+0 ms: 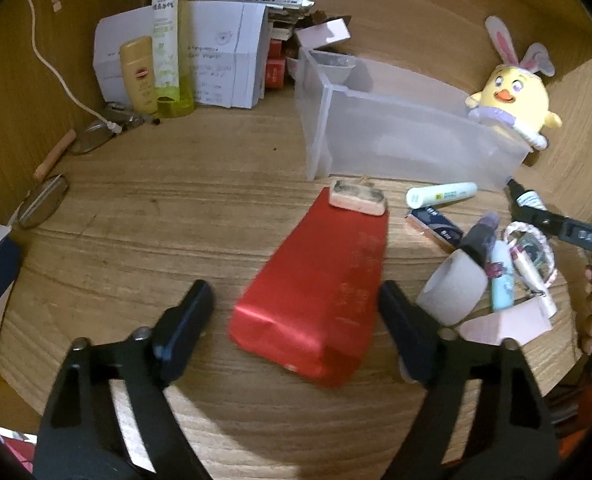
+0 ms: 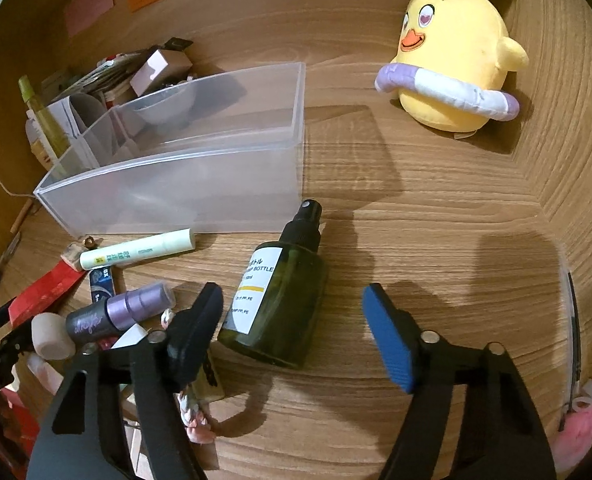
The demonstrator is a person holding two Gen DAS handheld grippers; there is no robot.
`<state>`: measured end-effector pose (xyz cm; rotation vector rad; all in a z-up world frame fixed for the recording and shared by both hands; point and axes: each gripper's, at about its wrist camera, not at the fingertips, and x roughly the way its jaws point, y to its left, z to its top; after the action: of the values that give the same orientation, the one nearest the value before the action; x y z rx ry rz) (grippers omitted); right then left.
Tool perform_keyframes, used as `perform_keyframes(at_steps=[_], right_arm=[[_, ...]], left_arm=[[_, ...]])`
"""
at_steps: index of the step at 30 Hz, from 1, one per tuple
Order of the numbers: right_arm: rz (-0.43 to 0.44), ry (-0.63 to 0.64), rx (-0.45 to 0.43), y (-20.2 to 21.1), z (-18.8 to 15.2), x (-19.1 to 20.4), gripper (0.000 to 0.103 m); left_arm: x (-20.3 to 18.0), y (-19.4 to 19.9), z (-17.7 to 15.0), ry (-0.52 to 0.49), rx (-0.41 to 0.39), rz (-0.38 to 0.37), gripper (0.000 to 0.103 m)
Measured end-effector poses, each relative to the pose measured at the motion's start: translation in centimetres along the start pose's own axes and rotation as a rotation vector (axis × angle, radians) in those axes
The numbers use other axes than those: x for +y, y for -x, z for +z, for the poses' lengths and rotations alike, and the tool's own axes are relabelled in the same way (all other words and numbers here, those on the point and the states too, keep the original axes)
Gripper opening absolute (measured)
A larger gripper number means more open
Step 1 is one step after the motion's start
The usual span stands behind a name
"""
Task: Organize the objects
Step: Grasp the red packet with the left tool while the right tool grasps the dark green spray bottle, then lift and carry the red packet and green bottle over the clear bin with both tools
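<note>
The table (image 2: 436, 216) is wood with a clear grain and a matt finish. The storage box (image 2: 199, 184) is frosted, half-transparent plastic, smooth on its walls. The red envelope (image 1: 320, 300) looks like glossy paper that catches the light at its near end. The spray bottle (image 2: 279, 300) is dark green see-through plastic with a matt black cap and a white paper label. The chick toy (image 2: 452, 60) at the far right is soft yellow cloth. The purple bottle (image 2: 123, 312) has a shiny metallic-looking surface. The right gripper's right pad (image 2: 388, 340) is blue and finely ribbed.
</note>
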<state>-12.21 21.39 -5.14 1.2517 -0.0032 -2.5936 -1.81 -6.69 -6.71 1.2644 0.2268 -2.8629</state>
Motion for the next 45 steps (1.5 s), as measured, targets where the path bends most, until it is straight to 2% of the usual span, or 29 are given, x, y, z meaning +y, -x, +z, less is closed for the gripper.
perform_keyframes(at_steps=[2, 5, 8, 19, 30, 45], right_arm=[[-0.001, 0.000, 0.005, -0.3, 0.1, -0.1, 0.054], [-0.008, 0.000, 0.000, -0.2, 0.1, -0.2, 0.043], [-0.020, -0.008, -0.021, 0.2, 0.0, -0.4, 0.041], [-0.004, 0.005, -0.090, 2.6, -0.4, -0.3, 0.039], [0.037, 0.016, -0.179, 6.0, -0.4, 0.3, 0.039], [0.087, 0.050, -0.293, 9.7, 0.8, 1.5, 0.039]], left_arm=[[0.0, 0.0, 0.1, 0.002, -0.006, -0.027, 0.071], [-0.2, 0.0, 0.1, -0.004, -0.020, -0.014, 0.068], [-0.2, 0.3, 0.1, -0.001, -0.033, -0.010, 0.066], [-0.9, 3.5, 0.9, -0.038, -0.111, 0.010, 0.058], [-2.6, 7.0, 2.1, -0.071, -0.210, 0.005, 0.057], [-4.6, 9.0, 5.4, -0.109, -0.308, -0.024, 0.057]])
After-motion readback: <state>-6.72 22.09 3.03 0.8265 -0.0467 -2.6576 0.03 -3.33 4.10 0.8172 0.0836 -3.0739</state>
